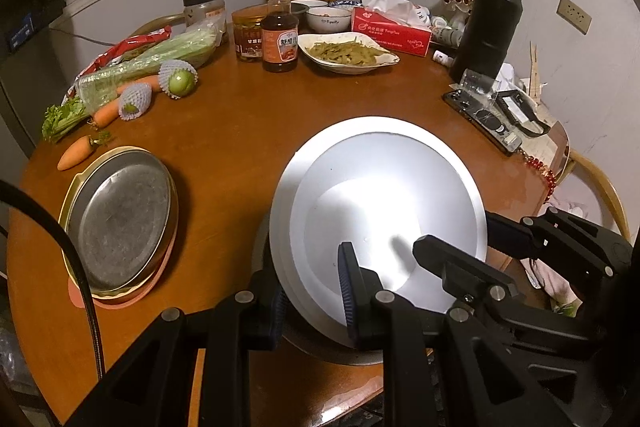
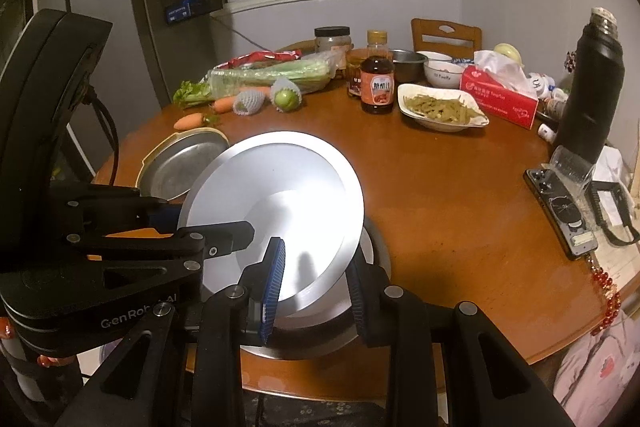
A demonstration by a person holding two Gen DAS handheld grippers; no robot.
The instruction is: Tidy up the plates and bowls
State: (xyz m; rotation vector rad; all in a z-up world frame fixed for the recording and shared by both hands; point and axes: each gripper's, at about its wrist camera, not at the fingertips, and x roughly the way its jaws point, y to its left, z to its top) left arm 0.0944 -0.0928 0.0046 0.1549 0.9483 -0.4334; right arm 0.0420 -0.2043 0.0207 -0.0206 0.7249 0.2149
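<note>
Brushed silver metal makes up the plate [image 1: 380,187], which is seen tilted with its base side turned toward both cameras, directly ahead of the tools and above a second grey dish [image 1: 320,351] lying flat on the wooden table [image 1: 240,131].

The left gripper [image 1: 312,291] is set over the near rim, one blue-padded finger on each face of the plate. The right gripper [image 2: 316,279] is placed the same way on the rim beside it. Both pairs of fingers appear to be clamped on the plate, since it is carried at an angle with nothing else seen propping it. Actual pad contact is partly hidden by the rim.

The plate is judged to be light, stiff and thin, with no risk of breaking but a real risk of sliding, as smooth metal offers little friction to ribbed pads. The flat outer rim is judged the best place for a hold. Further inward the wall slopes, and the pads would be wedged off it. A grip at the rim alone lets the far edge droop, so two holds set apart are sensible.

Off to the left of the left gripper, a duller metal tray [image 1: 120,219] is stacked in a yellow-edged dish, a likely destination.
</note>
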